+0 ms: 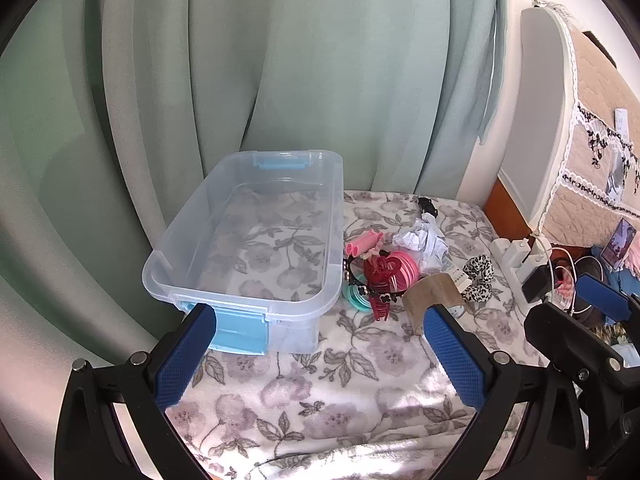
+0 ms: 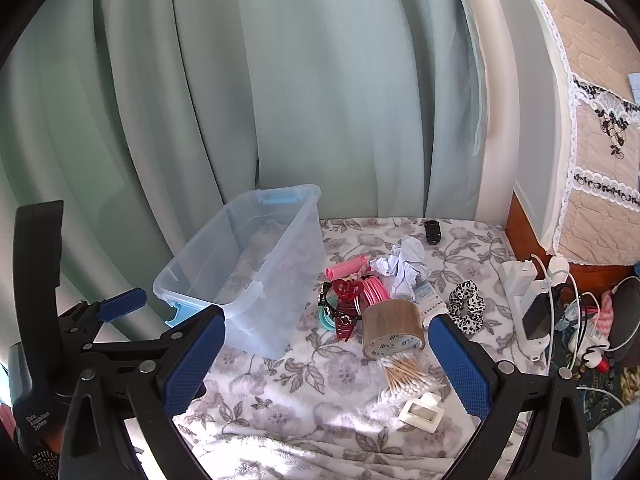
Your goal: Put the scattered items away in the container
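Two grippers, both spread wide and holding nothing: your left gripper [image 1: 320,356] hovers over bare blanket in front of the bin, your right gripper [image 2: 326,360] over the near edge of the clutter.

Clear plastic storage bin [image 1: 256,304], blue latches, no lid on, stands at about 10 o'clock from the pile. Its floor shows only the floral blanket [image 1: 352,408] through the plastic, so you have nothing stowed yet. The open top beside the pile suits short carries.

Pile, in the right wrist view, centred on the brown packing tape roll [image 2: 394,330]:
- cotton swabs [image 2: 404,376] at 6 o'clock, spilling out loose;
- small white square frame-like piece [image 2: 422,412], further toward 6;
- red claw clip [image 2: 347,312] at 9, lying on the teal bangles [image 2: 326,320] and a black headband [image 2: 328,300];
- pink bangles [image 2: 374,292] at 11;
- pink hair roller [image 2: 346,270] beyond those;
- crumpled white paper [image 2: 404,268] at 12;
- leopard-print scrunchie [image 2: 466,308] at 2;
- small black clip [image 2: 433,232] far off at 12, alone.

Judgement: the tape roll sits nearest your right jaws and is rigid, a sensible first pick. The swabs will likely scatter if pinched.
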Demonstrator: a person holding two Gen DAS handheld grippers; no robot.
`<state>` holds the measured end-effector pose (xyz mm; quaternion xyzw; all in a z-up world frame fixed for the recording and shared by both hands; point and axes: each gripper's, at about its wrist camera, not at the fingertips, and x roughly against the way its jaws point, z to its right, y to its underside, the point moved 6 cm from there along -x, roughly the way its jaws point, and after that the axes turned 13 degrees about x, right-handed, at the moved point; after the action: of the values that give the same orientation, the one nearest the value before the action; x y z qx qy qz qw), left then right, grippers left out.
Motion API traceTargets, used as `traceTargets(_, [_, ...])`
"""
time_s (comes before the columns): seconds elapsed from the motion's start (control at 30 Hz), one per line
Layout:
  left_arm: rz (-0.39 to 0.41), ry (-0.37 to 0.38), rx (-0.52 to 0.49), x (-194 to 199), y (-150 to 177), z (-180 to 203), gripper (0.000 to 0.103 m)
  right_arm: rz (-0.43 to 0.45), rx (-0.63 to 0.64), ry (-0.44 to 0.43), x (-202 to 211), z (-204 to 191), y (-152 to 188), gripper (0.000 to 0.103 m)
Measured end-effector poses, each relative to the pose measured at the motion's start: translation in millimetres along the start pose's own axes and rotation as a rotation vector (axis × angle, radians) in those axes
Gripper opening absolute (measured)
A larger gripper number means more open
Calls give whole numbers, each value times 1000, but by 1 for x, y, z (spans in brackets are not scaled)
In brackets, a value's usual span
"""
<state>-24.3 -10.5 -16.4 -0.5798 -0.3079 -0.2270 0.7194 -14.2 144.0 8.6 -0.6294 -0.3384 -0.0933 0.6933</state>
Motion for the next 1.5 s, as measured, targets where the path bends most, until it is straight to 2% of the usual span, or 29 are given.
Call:
traceTargets(0.47, [-48,31,33,-9,2,-4,102,-16,-9,11,-5,-3,4,103])
traceTargets(0.93, [-60,11,16,-16,4,-14,102,-49,-4,5,-15,-7,11,103])
traceTargets(1.33, [-68,9,9,-22,6,-11,102,-53,-6,15,-21,-6,11,103])
traceTargets(1.5, [-64,6,-19,-25,11,2,103,-62,-22,16,-22,3,16,103])
